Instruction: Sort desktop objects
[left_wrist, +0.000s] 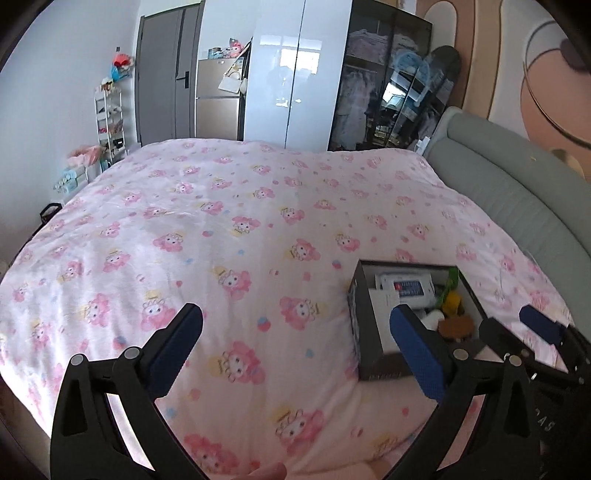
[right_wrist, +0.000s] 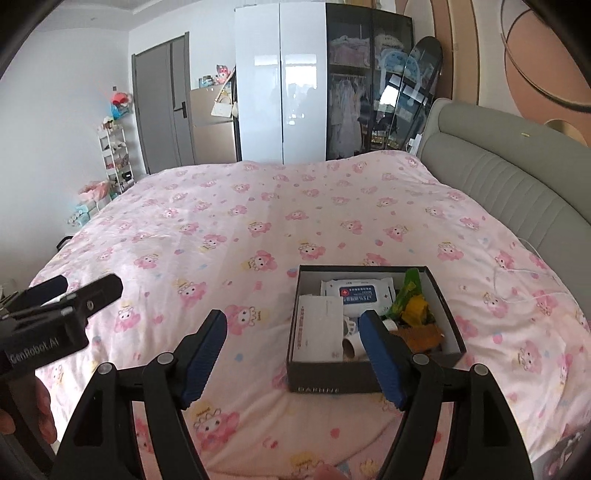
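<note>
A dark open shoebox (right_wrist: 332, 384) sits on the pink bedspread (right_wrist: 258, 206). Inside lie a wet-wipes pack (right_wrist: 360, 291), a white carton (right_wrist: 319, 328), a green and yellow packet (right_wrist: 410, 302), a brown comb (right_wrist: 421, 338) and a small white roll (right_wrist: 352, 347). My right gripper (right_wrist: 293, 321) hovers open over the near left corner of the box, nothing between its fingers. In the left wrist view the box (left_wrist: 380, 369) lies low right, behind the right finger of my open, empty left gripper (left_wrist: 295, 325). Each view shows the other gripper: right (left_wrist: 511, 321), left (right_wrist: 83, 286).
A grey padded headboard (right_wrist: 498, 177) runs along the right side of the bed. Beyond the bed stand a white wardrobe (right_wrist: 280, 92), a glass-front closet (right_wrist: 362, 92) and a grey door (right_wrist: 162, 103). A white rack (right_wrist: 114, 158) and boxes stand at the far left. A thin white cable (right_wrist: 524, 271) lies right of the shoebox.
</note>
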